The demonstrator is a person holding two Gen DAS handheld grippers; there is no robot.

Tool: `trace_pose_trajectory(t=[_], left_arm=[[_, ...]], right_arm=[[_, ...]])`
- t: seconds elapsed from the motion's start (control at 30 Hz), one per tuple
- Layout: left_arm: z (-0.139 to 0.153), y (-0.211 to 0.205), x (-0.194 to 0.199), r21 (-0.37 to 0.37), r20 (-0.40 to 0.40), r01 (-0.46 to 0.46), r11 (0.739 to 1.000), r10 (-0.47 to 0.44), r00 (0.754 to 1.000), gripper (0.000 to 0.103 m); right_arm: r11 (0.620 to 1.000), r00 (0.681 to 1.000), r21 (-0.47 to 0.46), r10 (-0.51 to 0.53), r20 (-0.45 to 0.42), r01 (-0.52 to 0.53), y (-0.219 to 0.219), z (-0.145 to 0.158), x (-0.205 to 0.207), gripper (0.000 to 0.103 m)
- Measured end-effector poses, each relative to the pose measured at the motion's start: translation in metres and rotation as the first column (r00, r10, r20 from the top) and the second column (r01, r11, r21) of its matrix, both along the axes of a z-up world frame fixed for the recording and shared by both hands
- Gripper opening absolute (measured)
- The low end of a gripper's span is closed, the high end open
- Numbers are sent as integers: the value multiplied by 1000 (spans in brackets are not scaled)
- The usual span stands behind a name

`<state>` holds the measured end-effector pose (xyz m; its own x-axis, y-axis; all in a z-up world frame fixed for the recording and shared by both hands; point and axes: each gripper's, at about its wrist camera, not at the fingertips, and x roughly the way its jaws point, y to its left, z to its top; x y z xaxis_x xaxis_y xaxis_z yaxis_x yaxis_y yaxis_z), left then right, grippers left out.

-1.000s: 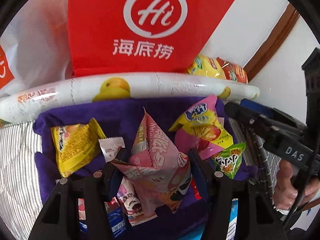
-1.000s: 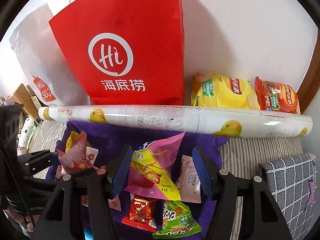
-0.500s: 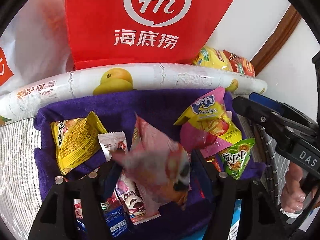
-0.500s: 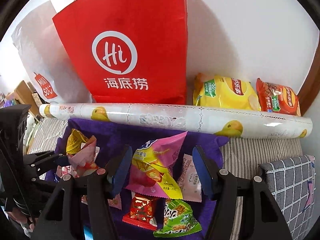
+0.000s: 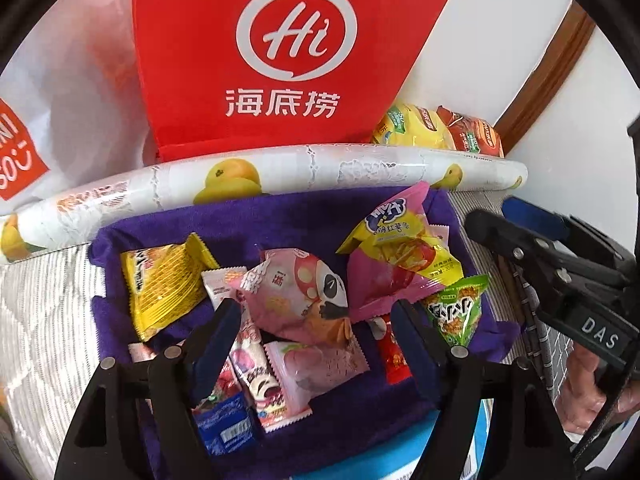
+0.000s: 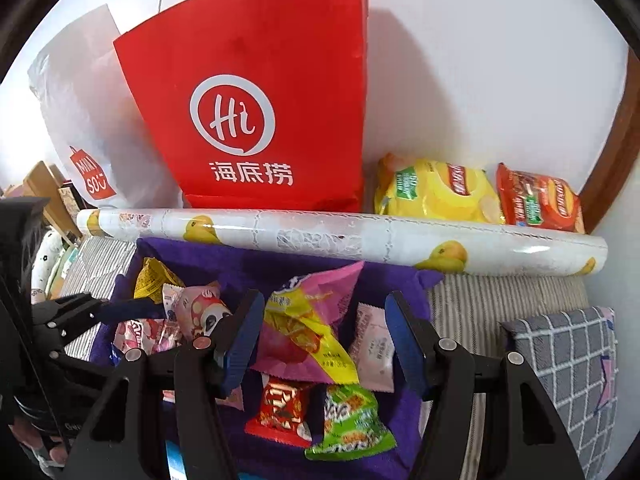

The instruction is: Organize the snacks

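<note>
Pink mushroom-print snack pouch [image 5: 296,292] dropped from left gripper [image 5: 316,332], jaws opening with nothing clamped, and lay in purple fabric bin [image 5: 280,216] at 12 o'clock of it; right gripper [image 6: 324,344] hovered apart, empty.

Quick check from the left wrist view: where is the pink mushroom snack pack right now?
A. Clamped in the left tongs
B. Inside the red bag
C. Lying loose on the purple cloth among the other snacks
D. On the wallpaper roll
C: the pink pack lies on the purple cloth ahead of the left tongs, whose jaws are opening with nothing pressed between the pads.
</note>
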<state>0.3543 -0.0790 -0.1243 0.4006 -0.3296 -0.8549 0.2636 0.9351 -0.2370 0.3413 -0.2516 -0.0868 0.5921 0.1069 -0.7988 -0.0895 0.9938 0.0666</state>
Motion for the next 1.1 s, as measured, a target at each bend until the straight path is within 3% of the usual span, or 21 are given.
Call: trace_pose_trajectory(t=[0.23, 0.6, 0.73, 0.83, 0.93, 1.1], left_arm=[[28, 6, -26, -11, 36, -8, 1000, 8, 999, 76], [58, 30, -109, 10, 60, -65, 998, 65, 996, 76], [66, 39, -141, 8, 81, -85, 996, 84, 993, 84], [77, 42, -166, 30, 121, -101, 994, 97, 988, 88], [89, 45, -190, 33, 173, -114, 993, 107, 979, 97], [107, 43, -226, 68, 252, -145, 987, 123, 960, 98]], right_arm=[[999, 999, -24, -40, -19, 40, 0, 18, -38, 63], [996, 997, -48, -74, -36, 72, 16, 33, -121, 65], [994, 994, -31, -109, -17, 108, 18, 40, -155, 80], [990, 991, -50, -132, 0, 132, 18, 48, -179, 83], [988, 989, -53, -147, 28, 148, 18, 57, -200, 96], [983, 982, -35, -178, 58, 181, 15, 72, -235, 98]])
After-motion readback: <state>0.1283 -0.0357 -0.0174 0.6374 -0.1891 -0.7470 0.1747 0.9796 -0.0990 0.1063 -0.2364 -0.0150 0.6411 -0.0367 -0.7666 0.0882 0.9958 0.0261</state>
